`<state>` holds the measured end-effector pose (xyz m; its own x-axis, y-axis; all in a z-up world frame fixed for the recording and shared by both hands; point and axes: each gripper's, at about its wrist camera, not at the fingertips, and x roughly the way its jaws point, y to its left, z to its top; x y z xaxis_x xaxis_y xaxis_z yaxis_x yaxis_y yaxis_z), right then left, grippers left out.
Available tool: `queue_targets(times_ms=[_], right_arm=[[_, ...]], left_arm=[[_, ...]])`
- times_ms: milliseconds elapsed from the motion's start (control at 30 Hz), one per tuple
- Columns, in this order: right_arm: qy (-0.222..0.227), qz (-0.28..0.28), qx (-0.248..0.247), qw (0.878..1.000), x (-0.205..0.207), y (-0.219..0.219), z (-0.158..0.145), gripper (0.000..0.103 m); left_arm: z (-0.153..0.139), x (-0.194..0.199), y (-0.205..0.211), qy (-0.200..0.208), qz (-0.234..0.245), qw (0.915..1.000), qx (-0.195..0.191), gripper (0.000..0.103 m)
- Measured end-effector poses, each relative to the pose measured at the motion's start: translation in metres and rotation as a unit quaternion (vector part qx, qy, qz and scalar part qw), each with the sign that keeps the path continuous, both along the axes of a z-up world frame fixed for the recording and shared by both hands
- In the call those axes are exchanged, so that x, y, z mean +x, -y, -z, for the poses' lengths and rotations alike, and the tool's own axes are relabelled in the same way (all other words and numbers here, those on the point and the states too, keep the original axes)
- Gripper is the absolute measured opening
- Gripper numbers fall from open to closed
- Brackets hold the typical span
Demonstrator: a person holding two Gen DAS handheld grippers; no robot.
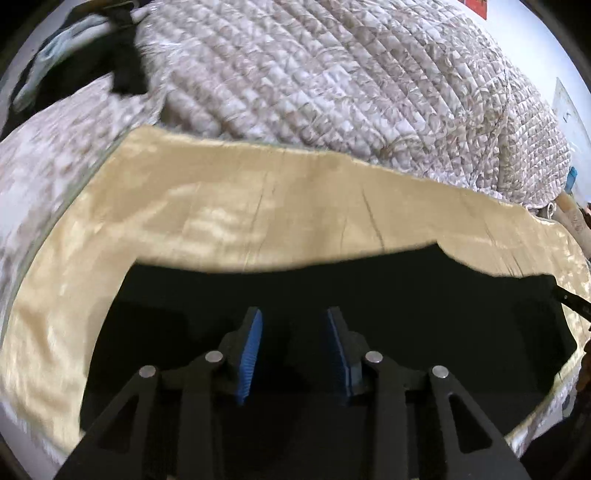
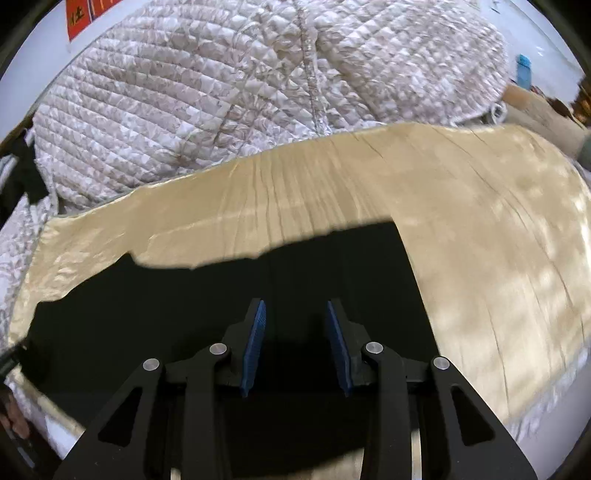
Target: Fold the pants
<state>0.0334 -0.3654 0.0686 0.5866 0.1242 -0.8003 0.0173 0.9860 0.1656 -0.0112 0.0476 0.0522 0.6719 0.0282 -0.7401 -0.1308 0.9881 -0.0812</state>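
Note:
The black pants [image 1: 369, 295] lie flat on a tan satin cloth [image 1: 221, 221] spread over the bed. In the left wrist view my left gripper [image 1: 294, 317] is open just above the pants, with nothing between its blue pads [image 1: 251, 354]. In the right wrist view the pants [image 2: 221, 295] fill the lower middle, and their right edge runs down beside the tan cloth [image 2: 480, 240]. My right gripper [image 2: 295, 310] is open over the pants and holds nothing. The tip of the right gripper shows at the right edge of the left wrist view [image 1: 569, 299].
A quilted floral bedspread [image 1: 332, 81] is bunched behind the tan cloth and also fills the top of the right wrist view [image 2: 258, 92]. Dark and pale clothes [image 1: 92, 55] lie at the far left of the bed. A red sign [image 2: 85, 14] hangs on the wall.

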Motion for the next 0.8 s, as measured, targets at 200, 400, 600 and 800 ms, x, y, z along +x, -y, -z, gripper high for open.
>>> queue_targets(times_ms=[200, 400, 600, 800], right_arm=[[-0.024, 0.025, -0.023, 0.999, 0.048, 0.010, 0.032, 0.034], [0.001, 0.082, -0.042, 0.996, 0.044, 0.028, 0.032, 0.030], [0.016, 0.066, -0.024, 0.997, 0.030, 0.021, 0.022, 0.032], [0.039, -0.003, 0.002, 0.999, -0.008, -0.025, 0.013, 0.032]], left_arm=[[0.037, 0.034, -0.037, -0.041, -0.069, 0.9964, 0.027, 0.039], [0.044, 0.030, -0.044, -0.035, -0.083, 0.9958, 0.018, 0.039], [0.036, 0.010, -0.019, -0.019, -0.059, 0.9977, 0.028, 0.039], [0.032, -0.019, 0.028, -0.005, -0.008, 0.9996, 0.025, 0.039]])
